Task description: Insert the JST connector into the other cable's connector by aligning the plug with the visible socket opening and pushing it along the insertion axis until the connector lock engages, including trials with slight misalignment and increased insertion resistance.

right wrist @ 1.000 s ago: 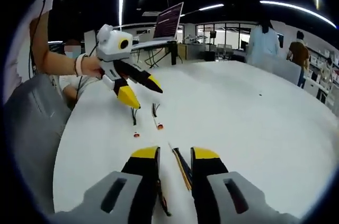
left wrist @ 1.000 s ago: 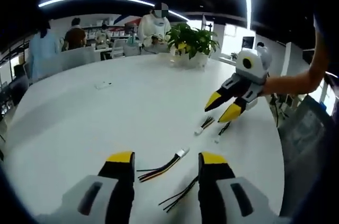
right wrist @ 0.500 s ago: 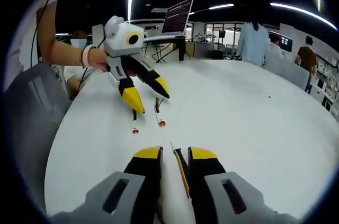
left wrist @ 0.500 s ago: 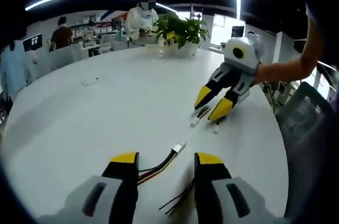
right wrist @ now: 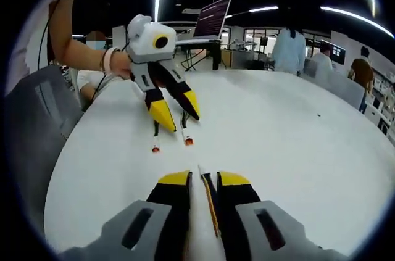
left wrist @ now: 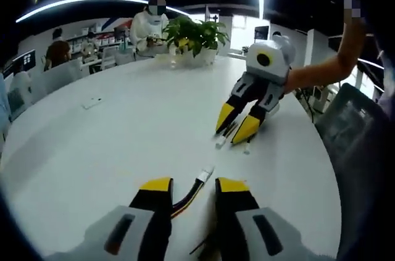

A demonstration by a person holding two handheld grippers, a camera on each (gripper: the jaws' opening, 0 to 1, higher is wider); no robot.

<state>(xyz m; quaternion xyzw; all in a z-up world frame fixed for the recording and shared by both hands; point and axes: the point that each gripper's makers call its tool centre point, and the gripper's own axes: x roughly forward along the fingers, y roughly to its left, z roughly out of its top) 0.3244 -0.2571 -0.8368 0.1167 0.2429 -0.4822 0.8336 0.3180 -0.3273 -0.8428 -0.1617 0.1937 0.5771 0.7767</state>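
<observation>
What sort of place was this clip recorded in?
Most likely an open-plan office or lab. A large white round table holds a potted plant, seated people work at desks behind it, an open laptop stands on a stand, and strip lights run along a dark ceiling.

Table (left wrist: 111, 125): round, carrying every cable and both grippers' work.
Left gripper (left wrist: 192, 185): low over the near edge, jaws either side of the near cable (left wrist: 191, 192), whose plug end points out across the table.
Right gripper (left wrist: 236, 126): further out and to the right in the left gripper view, tips down beside two short cables (left wrist: 223, 138) lying side by side.
Seen the other way: in the right gripper view the left gripper (right wrist: 179, 115) stands over those two short cables (right wrist: 185, 132), beyond the right gripper's (right wrist: 203, 178) own jaws.
Potted plant (left wrist: 192, 37): on the table's far side.
Person (left wrist: 146, 26): behind the plant.
Laptop (right wrist: 212, 20): raised, behind the table.
</observation>
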